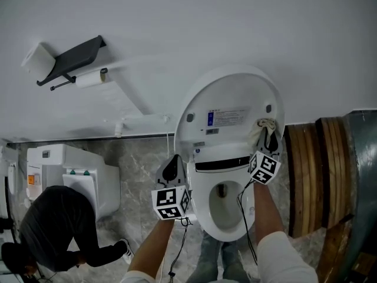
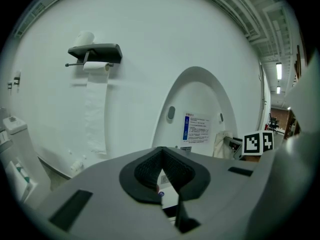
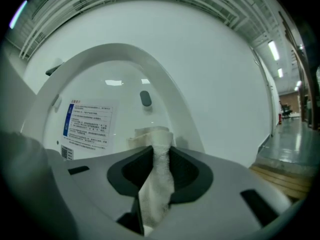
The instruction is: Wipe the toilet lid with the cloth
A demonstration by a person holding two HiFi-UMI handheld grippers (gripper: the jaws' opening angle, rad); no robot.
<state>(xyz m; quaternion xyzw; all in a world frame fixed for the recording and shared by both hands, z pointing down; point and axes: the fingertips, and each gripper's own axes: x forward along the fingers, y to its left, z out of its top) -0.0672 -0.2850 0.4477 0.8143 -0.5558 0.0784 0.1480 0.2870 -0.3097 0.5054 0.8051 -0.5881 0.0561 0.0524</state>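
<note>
Right gripper, head view: clamped on cloth, up against raised lid at its right edge. Left gripper near lid's lower left, apart from it. Left gripper view: jaws pressed together, nothing between; cloth low on lid. Right gripper view: cloth pinched between jaws, bunched top seemingly touching lid.

Glossy white plastic toilet lid, nubby white cloth, wooden slats.

Cloth lower end hidden in right gripper — lid label txt too small.
</note>
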